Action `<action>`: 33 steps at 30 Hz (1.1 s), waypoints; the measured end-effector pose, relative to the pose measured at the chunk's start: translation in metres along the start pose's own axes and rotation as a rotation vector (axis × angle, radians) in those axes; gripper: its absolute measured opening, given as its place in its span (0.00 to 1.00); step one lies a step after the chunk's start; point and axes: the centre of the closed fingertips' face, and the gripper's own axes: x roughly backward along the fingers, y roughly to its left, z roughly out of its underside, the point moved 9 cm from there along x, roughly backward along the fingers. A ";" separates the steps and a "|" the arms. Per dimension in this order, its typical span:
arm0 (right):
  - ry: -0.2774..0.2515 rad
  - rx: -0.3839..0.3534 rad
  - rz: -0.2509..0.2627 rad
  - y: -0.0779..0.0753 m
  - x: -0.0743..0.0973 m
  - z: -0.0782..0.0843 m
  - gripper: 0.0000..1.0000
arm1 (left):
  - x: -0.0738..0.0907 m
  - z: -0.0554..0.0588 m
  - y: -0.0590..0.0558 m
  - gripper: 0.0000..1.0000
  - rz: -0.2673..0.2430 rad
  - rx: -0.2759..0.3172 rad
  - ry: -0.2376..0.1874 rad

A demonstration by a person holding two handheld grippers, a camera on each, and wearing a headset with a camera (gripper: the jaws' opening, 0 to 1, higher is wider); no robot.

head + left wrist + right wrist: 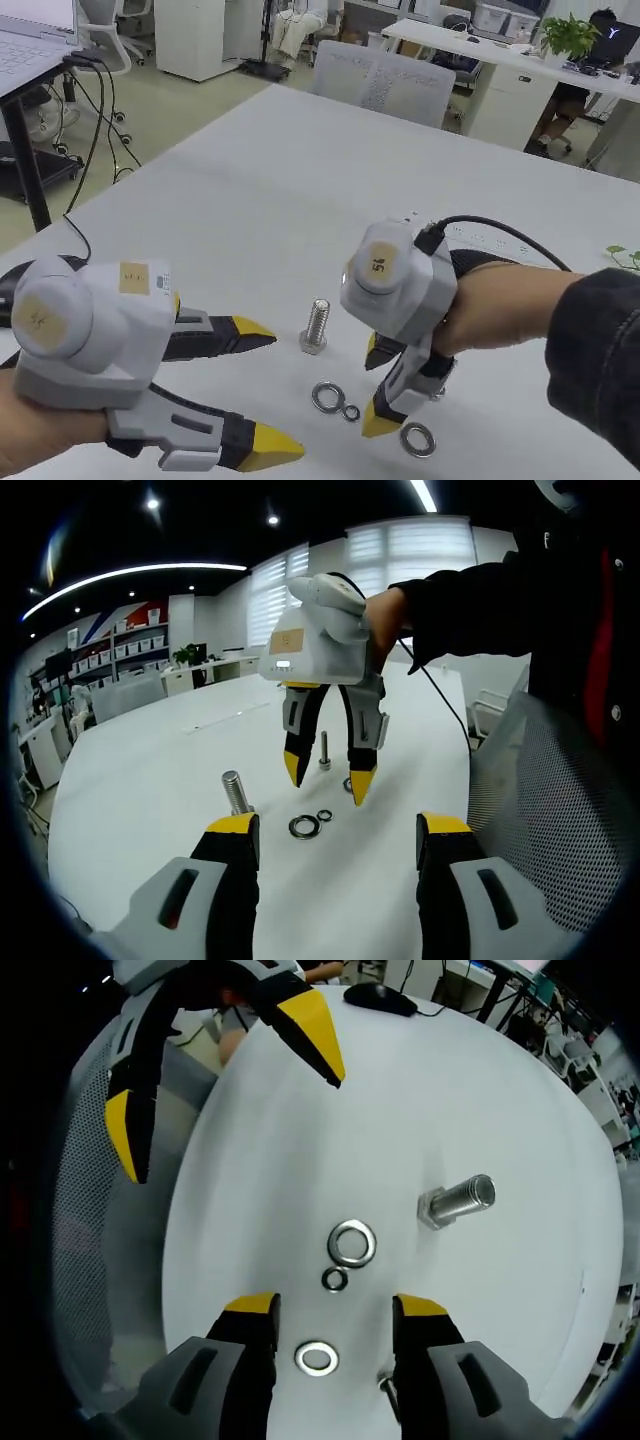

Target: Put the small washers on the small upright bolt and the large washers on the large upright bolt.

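The large bolt [315,326] stands upright on the white table [250,200]. Just in front of it lie a large washer [326,397] and a small washer [351,412], side by side. My right gripper [375,388] hangs open above the table, pointing down, with another large washer [316,1358] on the table between its jaws. The small bolt [324,750] stands behind that gripper in the left gripper view. My left gripper [265,388] is open and empty, level with the table, facing the washers from the left.
A black cable [500,232] runs from the right gripper across the table. A grey chair [385,82] stands at the table's far edge, and a desk with a laptop [30,40] is at the far left.
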 end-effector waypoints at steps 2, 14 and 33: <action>0.000 0.002 -0.005 0.001 -0.001 0.000 0.45 | 0.000 0.000 0.000 0.63 -0.001 0.000 0.000; 0.002 -0.003 -0.028 0.007 -0.012 -0.003 0.42 | 0.003 0.001 -0.001 0.62 -0.006 0.000 -0.001; 0.013 -0.015 -0.044 0.010 -0.021 -0.003 0.37 | 0.004 0.001 -0.002 0.62 -0.009 0.002 0.000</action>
